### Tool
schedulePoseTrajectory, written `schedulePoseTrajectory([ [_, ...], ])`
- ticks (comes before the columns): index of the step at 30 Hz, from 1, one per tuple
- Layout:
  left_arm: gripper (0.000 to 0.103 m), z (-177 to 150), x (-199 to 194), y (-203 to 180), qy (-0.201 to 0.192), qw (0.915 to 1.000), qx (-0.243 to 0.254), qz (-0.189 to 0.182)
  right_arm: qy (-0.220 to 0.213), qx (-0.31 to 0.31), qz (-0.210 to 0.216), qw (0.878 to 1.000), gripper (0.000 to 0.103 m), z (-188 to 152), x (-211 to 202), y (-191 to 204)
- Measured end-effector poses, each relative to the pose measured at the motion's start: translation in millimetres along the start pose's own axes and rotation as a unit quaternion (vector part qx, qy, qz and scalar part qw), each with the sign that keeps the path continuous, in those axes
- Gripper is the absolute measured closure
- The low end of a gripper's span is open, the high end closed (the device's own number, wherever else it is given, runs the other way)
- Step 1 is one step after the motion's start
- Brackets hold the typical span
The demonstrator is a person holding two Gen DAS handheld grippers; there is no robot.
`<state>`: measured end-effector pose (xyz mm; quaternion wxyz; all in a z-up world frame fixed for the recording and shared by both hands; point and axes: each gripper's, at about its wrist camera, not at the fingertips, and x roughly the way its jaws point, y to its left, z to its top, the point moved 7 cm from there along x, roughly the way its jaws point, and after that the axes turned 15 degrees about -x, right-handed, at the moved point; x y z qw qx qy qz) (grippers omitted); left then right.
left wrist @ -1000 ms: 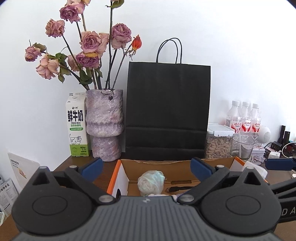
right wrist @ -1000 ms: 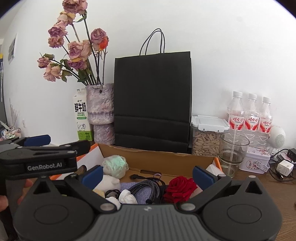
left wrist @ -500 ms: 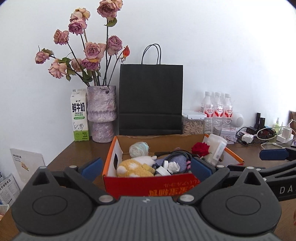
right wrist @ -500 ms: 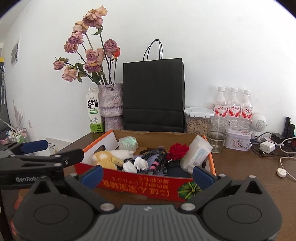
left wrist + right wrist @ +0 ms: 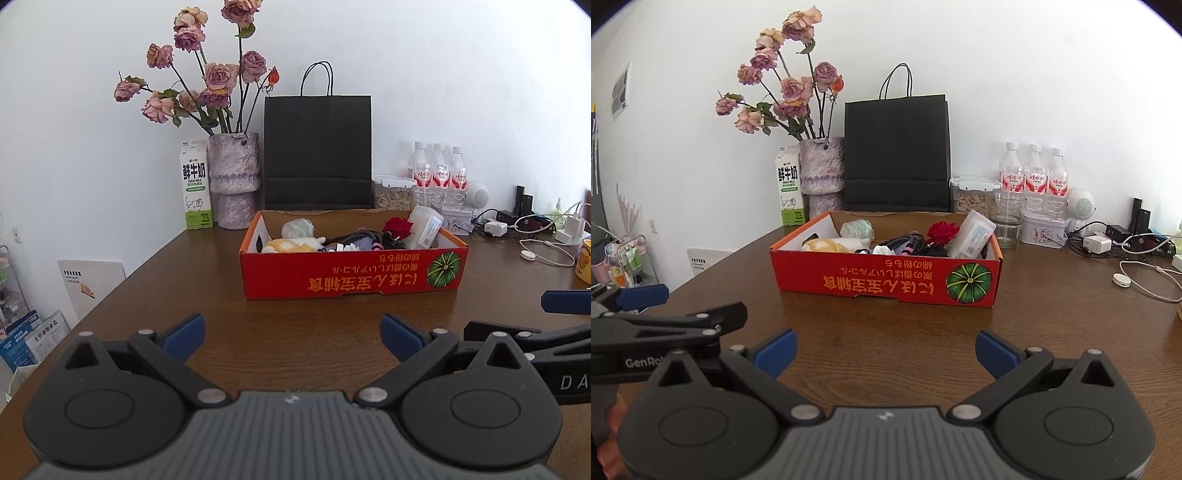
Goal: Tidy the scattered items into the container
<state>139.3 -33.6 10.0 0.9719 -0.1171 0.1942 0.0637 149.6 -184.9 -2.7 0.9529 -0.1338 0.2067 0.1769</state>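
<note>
A red cardboard box (image 5: 351, 275) (image 5: 886, 282) with a pumpkin picture sits mid-table. Inside lie a yellow plush toy (image 5: 286, 245), a pale green wad (image 5: 297, 228), dark cables (image 5: 360, 236), a red rose (image 5: 398, 226) (image 5: 942, 230) and a white pack (image 5: 424, 227) (image 5: 973, 234). My left gripper (image 5: 291, 334) hangs open over bare wood well short of the box, holding nothing. My right gripper (image 5: 884, 349) is also open and empty, equally far back. The left gripper's side shows at the left of the right wrist view.
Behind the box stand a black paper bag (image 5: 317, 151), a vase of dried roses (image 5: 233, 181), a milk carton (image 5: 195, 184), water bottles (image 5: 437, 171) and a seed jar (image 5: 971, 195). Chargers and cables (image 5: 532, 236) lie at the right. A yellow mug (image 5: 583, 260) sits at the far right edge.
Both grippers have drawn back from over the box toward the table's near side, staying open and empty. The box now appears whole and farther away.
</note>
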Motion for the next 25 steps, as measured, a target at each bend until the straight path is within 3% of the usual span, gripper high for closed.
schedulePoseTrajectory([
  [7,0.000,-12.3,-7.3,2.6,0.018,0.9998,0.002,-0.004,0.009,0.000,0.005,1.000,0.000,-14.4,-12.4,6.8],
  [25,0.000,-15.7,-5.6,2.5,0.018,0.9998,0.001,-0.006,0.012,-0.005,0.001,1.000,0.000,-15.1,-13.3,8.9],
])
